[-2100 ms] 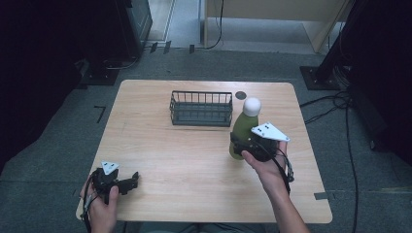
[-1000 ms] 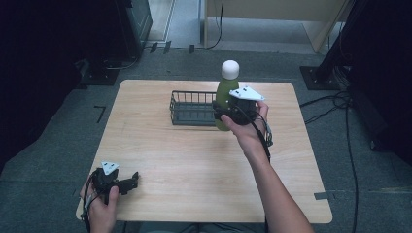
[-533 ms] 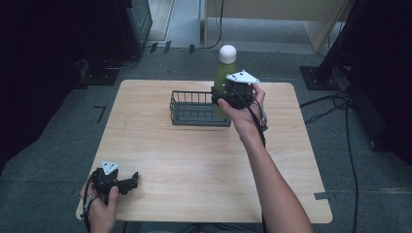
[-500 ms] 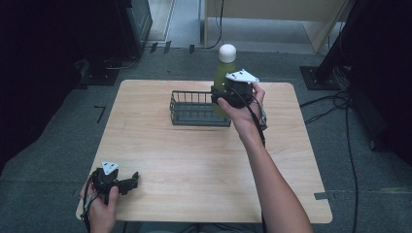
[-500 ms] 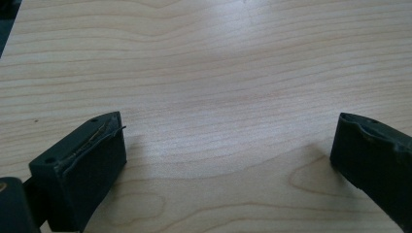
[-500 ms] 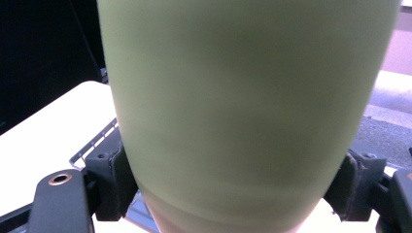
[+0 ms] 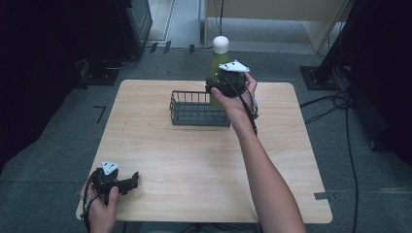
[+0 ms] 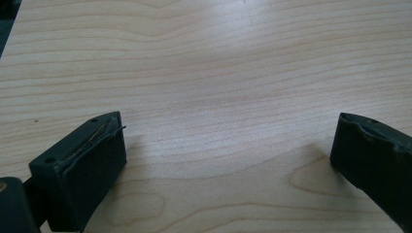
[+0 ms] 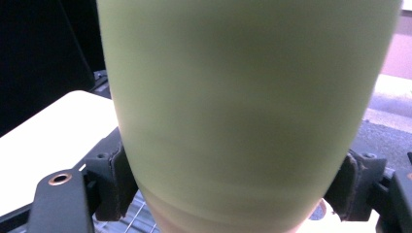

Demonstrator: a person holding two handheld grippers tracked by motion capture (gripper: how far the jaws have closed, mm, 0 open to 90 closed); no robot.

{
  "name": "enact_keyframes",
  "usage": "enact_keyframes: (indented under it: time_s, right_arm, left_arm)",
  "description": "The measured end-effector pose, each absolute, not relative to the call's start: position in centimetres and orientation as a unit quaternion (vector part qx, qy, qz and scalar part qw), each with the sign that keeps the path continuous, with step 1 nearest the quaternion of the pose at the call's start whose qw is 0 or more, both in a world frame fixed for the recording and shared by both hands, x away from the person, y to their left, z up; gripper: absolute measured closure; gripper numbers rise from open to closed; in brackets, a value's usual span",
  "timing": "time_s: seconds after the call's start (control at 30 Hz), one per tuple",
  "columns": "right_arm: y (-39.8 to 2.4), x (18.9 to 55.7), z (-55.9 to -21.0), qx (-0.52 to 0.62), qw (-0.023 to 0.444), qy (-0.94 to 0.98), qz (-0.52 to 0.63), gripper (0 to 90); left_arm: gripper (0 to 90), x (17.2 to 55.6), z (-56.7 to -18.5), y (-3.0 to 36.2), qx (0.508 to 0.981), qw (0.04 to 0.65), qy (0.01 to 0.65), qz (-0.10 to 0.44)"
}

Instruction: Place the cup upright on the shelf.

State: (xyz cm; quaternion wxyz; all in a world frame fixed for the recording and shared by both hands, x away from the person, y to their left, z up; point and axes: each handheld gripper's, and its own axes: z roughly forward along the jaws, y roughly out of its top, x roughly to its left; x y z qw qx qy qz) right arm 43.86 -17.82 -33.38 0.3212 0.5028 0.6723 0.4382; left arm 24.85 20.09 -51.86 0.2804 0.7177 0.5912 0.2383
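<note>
Wooden table (image 7: 184,170) on grey floor (image 7: 43,160); black cables (image 7: 340,104) beside it.

Basket: you have the basket (image 7: 199,108) on the table (image 7: 194,170), toward its far edge, near the middle.
Bottle: your right gripper (image 7: 224,87) holds the bottle (image 7: 217,68) upright above the basket's right end, clear of the table; in the right gripper view the bottle (image 9: 248,111) sits between both jaws.
Left gripper: your left gripper (image 7: 127,181) rests at the near left corner of the table, well apart from the basket.
</note>
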Motion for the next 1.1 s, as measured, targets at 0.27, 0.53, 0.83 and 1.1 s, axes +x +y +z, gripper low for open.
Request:
enact_keyframes:
  time_s: [0.27, 0.53, 0.83, 1.1]
  right_arm:
    - [-17.4, 45.3, -34.7, 0.51, 0.322, 0.669, 0.434, 20.4]
    - [-17.6, 46.0, -36.3, 0.524, 0.321, 0.665, 0.424, 20.4]
    - [-18.1, 46.3, -38.1, 0.53, 0.315, 0.669, 0.415, 20.3]
    - [-18.6, 46.1, -39.1, 0.529, 0.313, 0.67, 0.415, 20.4]
  left_arm:
    - [0.0, 24.9, -51.9, 20.1, 0.718, 0.28, 0.591, 0.238]
    - [0.0, 24.9, -51.9, 20.1, 0.718, 0.28, 0.591, 0.238]
    - [0.0, 24.9, -51.9, 20.1, 0.718, 0.28, 0.591, 0.238]
    - [0.0, 24.9, -51.9, 20.1, 0.718, 0.28, 0.591, 0.238]
